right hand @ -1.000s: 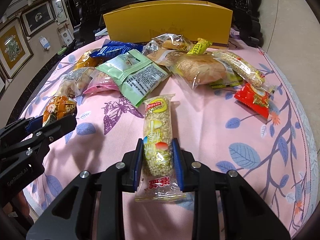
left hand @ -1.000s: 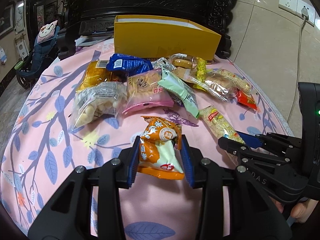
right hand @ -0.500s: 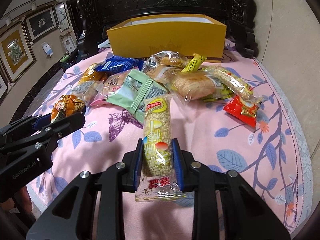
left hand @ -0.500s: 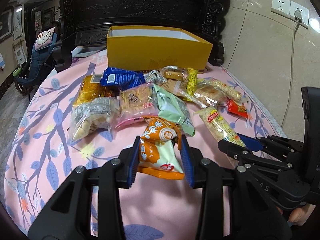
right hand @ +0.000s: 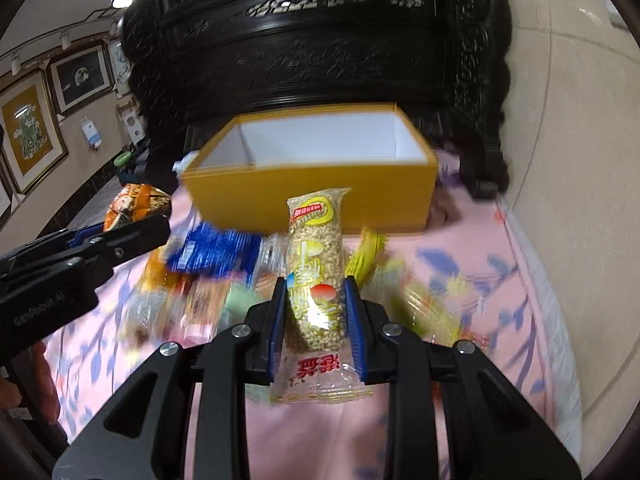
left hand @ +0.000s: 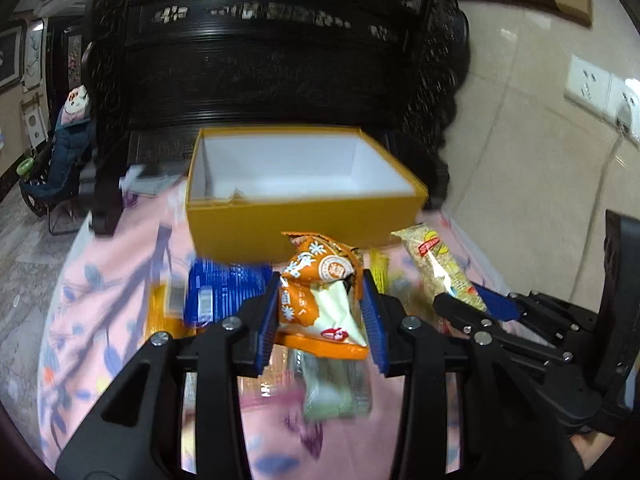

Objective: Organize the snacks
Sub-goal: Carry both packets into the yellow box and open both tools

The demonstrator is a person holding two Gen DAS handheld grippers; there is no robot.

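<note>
My left gripper is shut on an orange and white snack packet and holds it above the snack pile, short of the open yellow box. My right gripper is shut on a long clear rice-puff bar and holds it above the pile, in front of the same box. The box is white inside and looks empty. Each gripper shows in the other's view: the right gripper with its bar, the left gripper with its orange packet.
Blurred snacks lie on the pink leaf-print tablecloth: a blue packet, a yellow stick, a pale green packet. A dark carved cabinet stands behind the box. The wall with sockets is to the right.
Both grippers have lifted their snacks off the table and moved forward toward the yellow box, whose white inside now shows. The pile has slid below and behind them.
</note>
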